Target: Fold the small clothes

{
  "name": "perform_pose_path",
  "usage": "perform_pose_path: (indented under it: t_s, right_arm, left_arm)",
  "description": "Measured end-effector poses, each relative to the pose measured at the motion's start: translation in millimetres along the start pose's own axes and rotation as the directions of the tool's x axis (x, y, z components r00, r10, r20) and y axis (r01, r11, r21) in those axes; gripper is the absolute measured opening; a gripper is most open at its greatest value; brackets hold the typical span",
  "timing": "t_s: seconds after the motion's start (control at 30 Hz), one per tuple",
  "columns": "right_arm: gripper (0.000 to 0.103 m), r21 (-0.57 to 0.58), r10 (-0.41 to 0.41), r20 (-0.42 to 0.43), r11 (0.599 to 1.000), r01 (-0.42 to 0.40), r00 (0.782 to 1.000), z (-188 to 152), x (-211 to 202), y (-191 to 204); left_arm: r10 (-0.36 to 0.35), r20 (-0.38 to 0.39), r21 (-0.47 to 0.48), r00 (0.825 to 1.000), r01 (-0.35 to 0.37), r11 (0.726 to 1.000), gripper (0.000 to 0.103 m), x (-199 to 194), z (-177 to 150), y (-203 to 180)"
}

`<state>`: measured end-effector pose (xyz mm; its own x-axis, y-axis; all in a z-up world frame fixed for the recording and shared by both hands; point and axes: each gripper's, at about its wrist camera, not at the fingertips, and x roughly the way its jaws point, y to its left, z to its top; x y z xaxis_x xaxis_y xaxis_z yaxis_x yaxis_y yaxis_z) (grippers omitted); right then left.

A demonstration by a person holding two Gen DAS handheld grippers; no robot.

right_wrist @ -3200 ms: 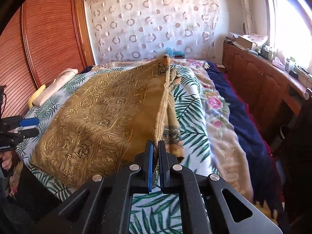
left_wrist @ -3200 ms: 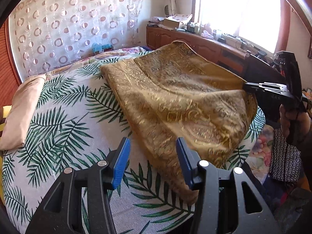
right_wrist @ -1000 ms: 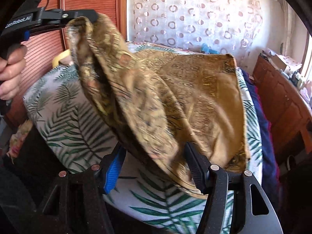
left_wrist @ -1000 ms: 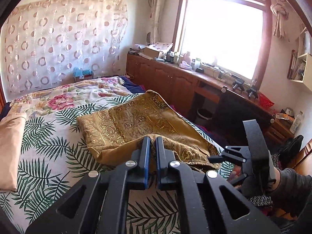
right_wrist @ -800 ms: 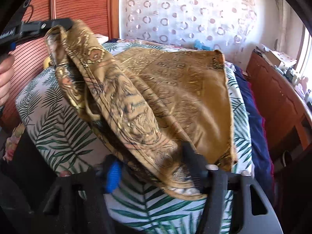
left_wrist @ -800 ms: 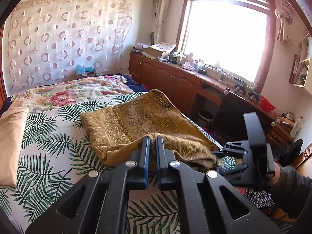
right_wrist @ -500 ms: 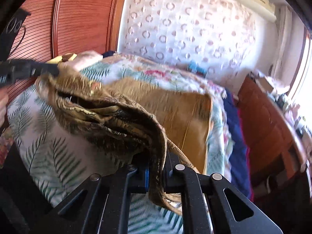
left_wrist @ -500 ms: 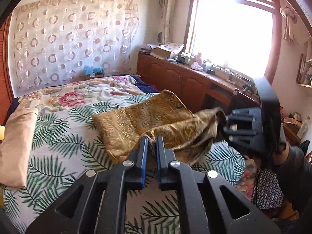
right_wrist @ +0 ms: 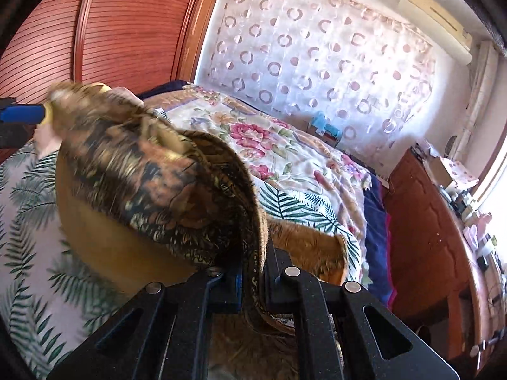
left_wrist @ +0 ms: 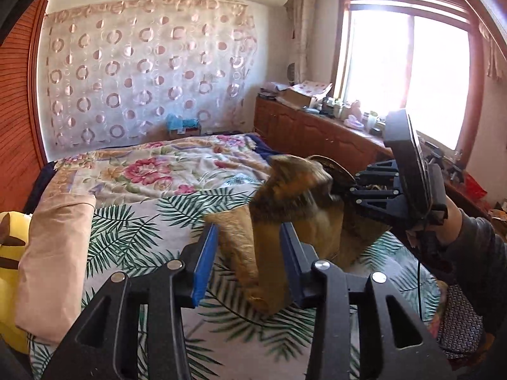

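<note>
Both grippers are at the golden cloth (left_wrist: 285,218) above the near bed (left_wrist: 136,231): right gripper (right_wrist: 253,280) pinches its edge, left gripper (left_wrist: 248,262) has just been opening, cloth hanging loose between its jaws

No text, label, brand or number can be read anywhere here.

The left gripper (left_wrist: 247,262) has just been opening — its blue pads stand apart, gold cloth (left_wrist: 269,253) hanging loose between them. The right gripper (right_wrist: 253,281) is clamped on that cloth's edge, a sleeved hand (left_wrist: 443,221) behind it.
</note>
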<state>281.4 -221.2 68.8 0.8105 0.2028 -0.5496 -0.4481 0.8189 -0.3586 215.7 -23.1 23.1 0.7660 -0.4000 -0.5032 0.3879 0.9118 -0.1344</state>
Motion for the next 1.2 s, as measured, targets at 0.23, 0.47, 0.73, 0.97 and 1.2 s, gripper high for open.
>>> perform_pose_path:
  t_s: [0.23,0.47,0.73,0.97,1.2]
  right_arm:
    - [0.010,0.083,0.090,-0.041,0.993,-0.086,0.995,22,60,-22]
    - [0.039,0.250,0.176,0.036,0.951,-0.180,0.984,30,50,-59]
    - [0.043,0.207,0.042,0.058,0.977,-0.053,0.997,7,-7,-54]
    - [0.043,0.201,0.033,-0.124,0.980,-0.008,0.992,-36,-3,-57]
    - [0.039,0.311,0.147,-0.138,0.945,-0.098,0.980,-47,3,-69]
  left_arm:
    - [-0.002,-0.074,-0.009,0.997,0.001,1.000,0.042,45,-3,10]
    - [-0.009,-0.113,0.023,0.994,0.012,1.000,0.042,69,-3,-3]
    - [-0.001,-0.151,0.055,0.989,0.010,0.998,0.042,85,-1,-16]
    - [0.015,-0.227,0.065,0.974,-0.001,0.998,0.042,115,1,-13]
    - [0.041,-0.267,0.050,0.963,-0.029,0.998,0.042,134,-1,-7]
